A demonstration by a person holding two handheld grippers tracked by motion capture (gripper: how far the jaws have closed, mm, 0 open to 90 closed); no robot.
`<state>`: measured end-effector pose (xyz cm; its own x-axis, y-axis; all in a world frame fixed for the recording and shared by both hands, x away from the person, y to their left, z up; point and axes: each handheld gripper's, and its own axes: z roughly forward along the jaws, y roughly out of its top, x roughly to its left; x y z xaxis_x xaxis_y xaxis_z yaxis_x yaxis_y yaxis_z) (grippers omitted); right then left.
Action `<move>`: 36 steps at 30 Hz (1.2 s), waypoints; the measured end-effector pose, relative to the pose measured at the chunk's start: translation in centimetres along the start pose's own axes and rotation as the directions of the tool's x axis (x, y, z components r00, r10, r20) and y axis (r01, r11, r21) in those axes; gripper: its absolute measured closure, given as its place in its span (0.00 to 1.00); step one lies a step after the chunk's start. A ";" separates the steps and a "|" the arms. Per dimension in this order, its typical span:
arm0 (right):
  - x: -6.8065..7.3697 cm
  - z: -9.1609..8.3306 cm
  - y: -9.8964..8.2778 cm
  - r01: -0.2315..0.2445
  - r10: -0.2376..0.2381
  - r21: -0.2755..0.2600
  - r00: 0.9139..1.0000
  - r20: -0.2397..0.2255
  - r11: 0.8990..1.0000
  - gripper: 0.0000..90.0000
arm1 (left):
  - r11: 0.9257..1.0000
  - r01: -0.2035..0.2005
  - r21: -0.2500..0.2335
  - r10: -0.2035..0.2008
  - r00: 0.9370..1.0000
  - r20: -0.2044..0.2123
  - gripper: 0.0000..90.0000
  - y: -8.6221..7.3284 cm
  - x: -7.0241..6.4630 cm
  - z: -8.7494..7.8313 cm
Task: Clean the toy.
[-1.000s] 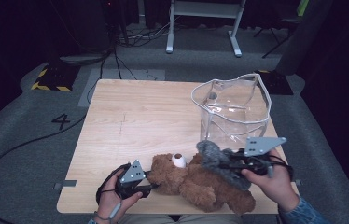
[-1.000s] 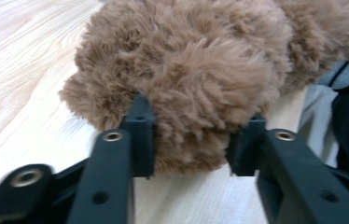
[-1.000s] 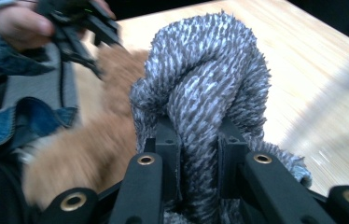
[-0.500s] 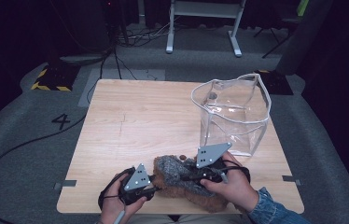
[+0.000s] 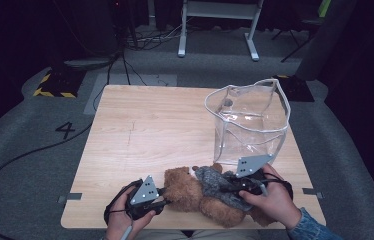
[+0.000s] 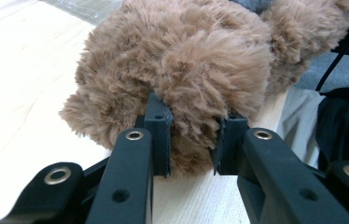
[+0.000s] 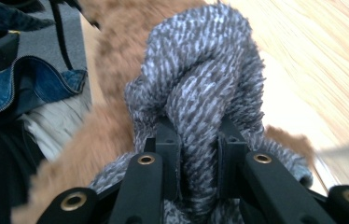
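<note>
Both grippers pinch: the left gripper [image 6: 193, 140], jaws just closing, clamps the teddy [image 5: 187, 189]; the right gripper [image 7: 199, 149] clamps its grey knit [image 7: 200, 84].

Brown plush teddy bear [image 5: 195, 192] lying on its side at table's near edge, grey knit sweater [image 5: 220, 184] bunched on body.

each hand carries a black gripper topped by a grey three-cornered plate dotted with small dark holes. the left gripper [image 5: 162, 201] and right gripper [image 5: 227, 184] end in two black fingers [image 6: 159, 133] with square pads and brass-ringed screw holes along the arms. a dark cable trails from the left gripper. the right arm wears a blue denim sleeve [image 5: 307, 231].
</note>
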<state>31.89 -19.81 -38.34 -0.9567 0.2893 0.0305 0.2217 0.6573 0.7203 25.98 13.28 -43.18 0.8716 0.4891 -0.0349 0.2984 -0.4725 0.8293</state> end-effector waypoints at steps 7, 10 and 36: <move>-1.4 -2.4 -3.0 -0.107 0.107 -0.001 0.994 0.029 0.994 0.84 | 1.000 -0.017 0.003 0.017 1.000 0.004 0.80 0.0 -0.2 -0.1; -2.0 -3.1 -4.3 -0.137 0.137 0.009 0.990 0.045 0.991 0.84 | 1.000 -0.020 0.004 0.020 1.000 0.008 0.80 -0.1 -0.2 -0.2; -2.0 1.7 1.3 -0.033 0.032 -0.007 0.999 -0.033 0.999 0.83 | 0.998 -0.050 0.025 0.051 0.999 -0.014 0.80 0.0 -0.4 -0.2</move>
<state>34.39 -18.40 -38.63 -0.9548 0.2873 0.0766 0.2514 0.6425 0.7239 25.51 13.22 -43.07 0.8802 0.4744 0.0145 0.2639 -0.5146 0.8158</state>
